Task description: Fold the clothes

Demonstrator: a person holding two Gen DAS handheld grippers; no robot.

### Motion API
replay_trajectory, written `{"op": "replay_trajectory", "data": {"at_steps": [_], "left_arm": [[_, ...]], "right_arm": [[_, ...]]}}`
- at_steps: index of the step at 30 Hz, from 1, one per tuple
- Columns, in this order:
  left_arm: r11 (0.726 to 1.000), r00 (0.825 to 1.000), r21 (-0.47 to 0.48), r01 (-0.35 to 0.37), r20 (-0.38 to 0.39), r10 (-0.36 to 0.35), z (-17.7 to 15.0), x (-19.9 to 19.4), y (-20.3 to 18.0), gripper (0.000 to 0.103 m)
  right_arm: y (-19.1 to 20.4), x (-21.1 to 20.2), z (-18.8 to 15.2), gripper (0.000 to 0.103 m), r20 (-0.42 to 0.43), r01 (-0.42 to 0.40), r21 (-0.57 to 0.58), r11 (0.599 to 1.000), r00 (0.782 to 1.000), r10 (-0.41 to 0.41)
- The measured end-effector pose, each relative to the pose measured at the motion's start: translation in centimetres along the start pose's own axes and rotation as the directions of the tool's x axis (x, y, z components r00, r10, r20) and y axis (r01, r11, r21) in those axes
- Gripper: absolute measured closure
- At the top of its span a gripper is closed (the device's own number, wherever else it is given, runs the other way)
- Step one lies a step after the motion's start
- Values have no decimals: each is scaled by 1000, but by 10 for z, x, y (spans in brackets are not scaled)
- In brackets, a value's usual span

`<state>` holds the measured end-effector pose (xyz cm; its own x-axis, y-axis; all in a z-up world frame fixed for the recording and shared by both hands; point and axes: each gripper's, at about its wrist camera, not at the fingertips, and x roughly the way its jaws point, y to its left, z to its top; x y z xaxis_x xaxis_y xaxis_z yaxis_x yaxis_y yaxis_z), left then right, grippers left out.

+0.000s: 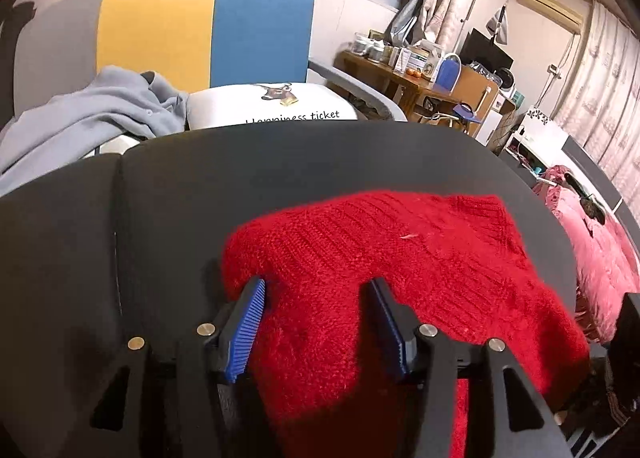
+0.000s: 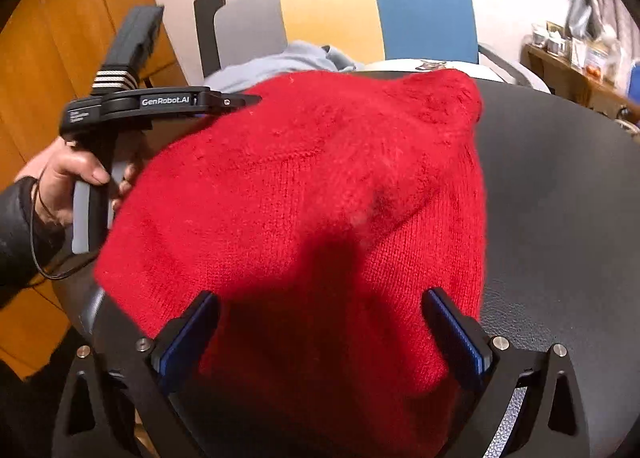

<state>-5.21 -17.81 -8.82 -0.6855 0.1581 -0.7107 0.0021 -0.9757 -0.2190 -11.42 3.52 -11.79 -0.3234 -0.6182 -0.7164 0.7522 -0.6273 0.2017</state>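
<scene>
On the dark desk [image 1: 280,162] lies a red sweater [image 1: 400,258]; left claw [image 1: 316,290] and right claw [image 2: 320,306] both gape wide above it, gripping nothing.

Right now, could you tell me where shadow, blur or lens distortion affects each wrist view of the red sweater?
Left wrist view: shadow darkens the red sweater near the left tool; the fisheye bows the dark table.
Right wrist view: a broad shadow crosses the knit ahead of the right tool; the background shelf is blurred and the corners vignette.
</scene>
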Motion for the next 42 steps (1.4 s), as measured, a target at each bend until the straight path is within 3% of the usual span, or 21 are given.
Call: {"op": "replay_trajectory", "data": {"at_steps": [3,5,7,9,13,16,18,21,23,27,30,33,35,37,38,39,42], "left_arm": [[1000,1000,21,-16,0,16,1,-1,-4,48],[999,1000,32,-23,0,23,1,-2,-6,48],[999,1000,38,-28,-1,29,0,-3,-8,48],[999,1000,35,-31,0,31,0,-4,-9,48],[999,1000,43,-29,0,29,0,-4,-9,48],[999,1000,-26,25,-10,-25,-1,-5,4,45],[986,994,-129,109,18,-108,-6,-16,25,45],[936,969,-249,248,52,-243,-18,-29,53,46],[900,947,-299,318,51,-318,-28,-29,65,40],[824,896,-382,419,29,-442,-44,-19,80,31],[798,872,-397,453,10,-490,-47,0,75,30],[809,866,-362,464,-9,-501,-41,7,62,18],[822,867,-334,460,-32,-498,-37,10,52,17],[842,875,-311,440,-64,-480,-33,11,45,22],[844,875,-311,437,-68,-479,-32,10,42,31],[845,874,-300,443,-65,-481,-31,8,38,38],[842,864,-294,452,-91,-495,-30,13,29,42]], "right_arm": [[4,-4,6,1,-2,35,-31,999,999,-35],[11,-17,16,1,48,34,-50,998,998,-32],[24,-46,28,1,146,26,-105,994,989,-10],[36,-59,35,1,166,-26,-144,989,985,50],[52,-40,28,1,44,-107,-193,975,992,118],[29,-2,12,0,-73,-33,-115,993,997,25],[16,0,1,0,-22,-43,-74,996,999,41],[10,-3,1,0,-2,-70,-41,997,998,70],[7,-1,0,0,10,-90,-34,995,996,90],[-2,-3,2,0,38,-135,9,991,990,134],[0,-5,1,0,50,-165,28,986,985,164],[0,-5,0,0,49,-179,36,983,983,177],[-1,-7,1,0,41,-200,46,979,979,198],[-5,-15,5,0,21,-257,96,962,966,256],[-13,-22,11,0,34,-311,152,938,950,310],[-23,-30,17,0,76,-343,182,921,939,335],[-53,-55,29,0,183,-373,245,895,924,335]]}}
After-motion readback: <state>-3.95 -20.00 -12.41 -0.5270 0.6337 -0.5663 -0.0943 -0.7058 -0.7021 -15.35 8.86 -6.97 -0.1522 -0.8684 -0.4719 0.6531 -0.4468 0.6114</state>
